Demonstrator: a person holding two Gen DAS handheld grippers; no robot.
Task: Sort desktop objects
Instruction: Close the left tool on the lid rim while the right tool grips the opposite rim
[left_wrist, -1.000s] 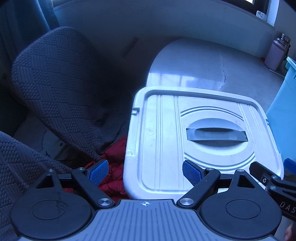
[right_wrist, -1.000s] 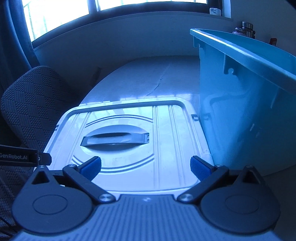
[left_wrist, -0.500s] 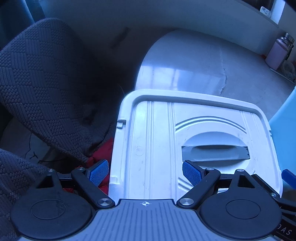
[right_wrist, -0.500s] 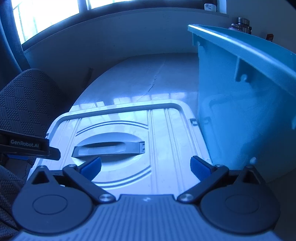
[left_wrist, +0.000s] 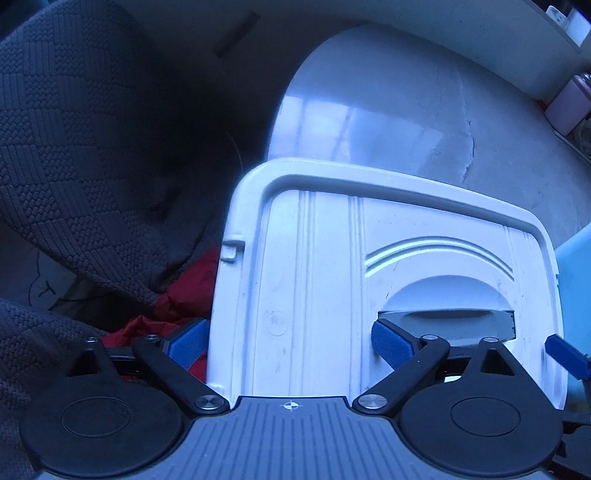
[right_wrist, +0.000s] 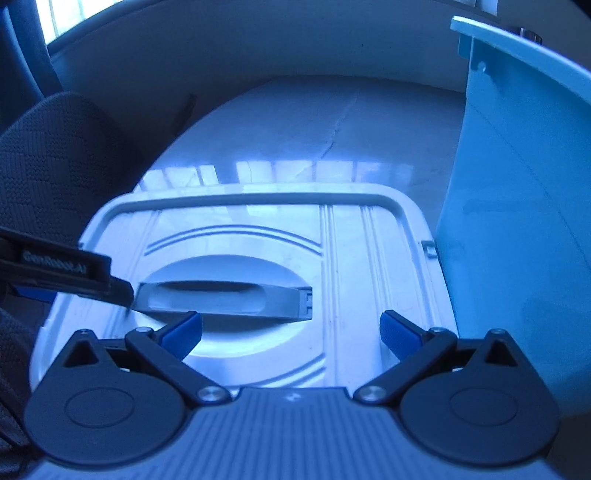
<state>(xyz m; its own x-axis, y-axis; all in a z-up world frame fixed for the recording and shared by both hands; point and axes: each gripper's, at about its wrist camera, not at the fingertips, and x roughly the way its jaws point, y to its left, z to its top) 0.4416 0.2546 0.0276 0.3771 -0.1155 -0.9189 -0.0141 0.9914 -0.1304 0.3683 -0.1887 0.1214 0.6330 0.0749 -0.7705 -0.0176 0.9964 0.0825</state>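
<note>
A white ribbed plastic lid (left_wrist: 314, 280) with a grey recessed handle (left_wrist: 447, 317) lies flat on the table. It also shows in the right wrist view (right_wrist: 354, 266), with its handle (right_wrist: 225, 297) in the middle. My left gripper (left_wrist: 290, 343) is open low over the lid's left edge, one finger off the edge and one near the handle. My right gripper (right_wrist: 290, 332) is open low over the lid's right half, empty. The left gripper's finger (right_wrist: 66, 273) shows at the left of the right wrist view.
A tall light blue plastic bin (right_wrist: 524, 206) stands right beside the lid. A dark textured chair (left_wrist: 85, 155) and red cloth (left_wrist: 177, 314) lie left of the table. A pink bottle (left_wrist: 565, 107) stands at the far right by the wall. The pale tabletop (right_wrist: 314, 140) extends behind.
Both grippers have moved forward and lower over the white lid, so it fills more of each view. The left gripper's finger has come closer to the handle. Both stay open.
</note>
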